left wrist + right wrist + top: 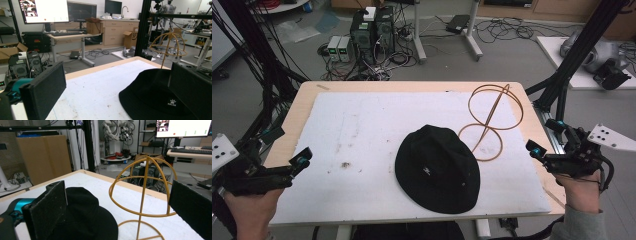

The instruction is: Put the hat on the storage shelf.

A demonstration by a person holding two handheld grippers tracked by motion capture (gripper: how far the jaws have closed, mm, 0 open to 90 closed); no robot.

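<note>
1. Worktop (307,100): light wood, covered by a white sheet (362,140) that leaves bare strips of wood along the left, far and right edges.
2. Black bucket hat (436,169) lies flat on the white sheet, crown up, near the front edge and a little right of centre. A small white logo patch shows on it in the left claw view.
3. Wire hat stand (492,120): tan wire, domed top on a thin post with a ring base. It stands upright toward the far right corner, just behind and to the right of the hat; the base ring sits close to the hat's brim; contact cannot be told.
4. Left claw (302,160): held at the left edge of the worktop, near the front, jaws apart and gripping nothing. It is well apart from the hat, which lies ahead of its jaws and toward its right jaw.
5. Right claw (534,150): held at the right edge, jaws apart and gripping nothing. The stand lies between its jaws farther off; the hat lies toward its left jaw, clear of it.
</note>
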